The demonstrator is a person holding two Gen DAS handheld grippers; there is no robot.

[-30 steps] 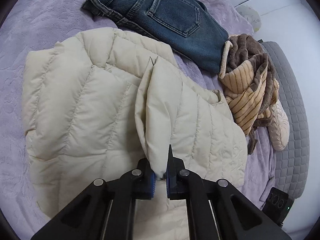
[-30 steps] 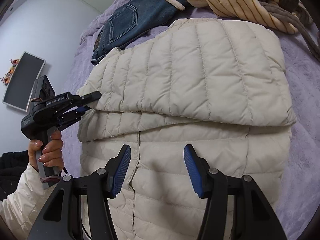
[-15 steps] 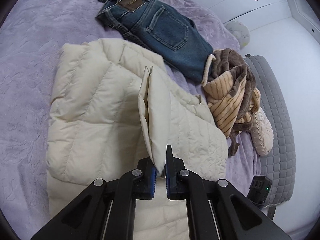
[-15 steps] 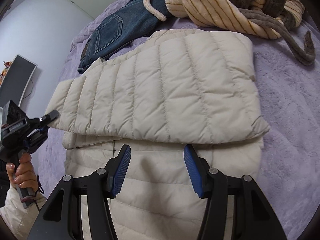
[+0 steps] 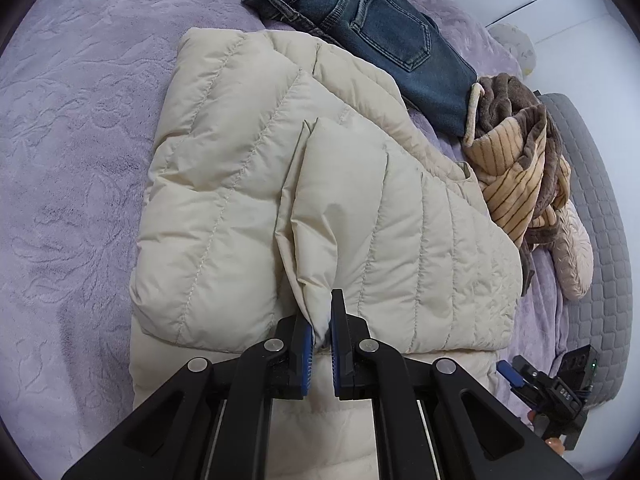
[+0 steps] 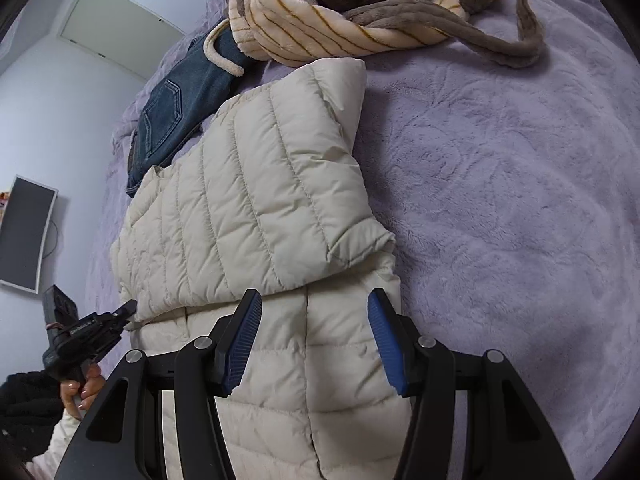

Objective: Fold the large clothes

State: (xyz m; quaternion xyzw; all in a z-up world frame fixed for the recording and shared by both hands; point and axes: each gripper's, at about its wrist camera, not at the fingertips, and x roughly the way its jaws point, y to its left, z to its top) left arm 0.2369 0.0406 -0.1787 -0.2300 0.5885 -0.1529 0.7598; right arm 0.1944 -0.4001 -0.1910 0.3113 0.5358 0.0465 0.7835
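The cream puffer jacket (image 5: 248, 200) lies across the purple bed (image 5: 72, 160), and over the last second its folded-over panel has swung further across the body, so the flap that stood up in a ridge now rests much flatter on the layer beneath. The left claw (image 5: 322, 336) is still clamped on the corner of that flap, low by the fabric. The right claw (image 6: 314, 344) hovers with its jaws apart over the lower body of the jacket, gripping nothing. I'd say this fold is nearly laid; the pinch can probably let go soon. The jeans (image 5: 372, 28) and striped fleece robe (image 5: 516, 160) wait beyond, untouched.
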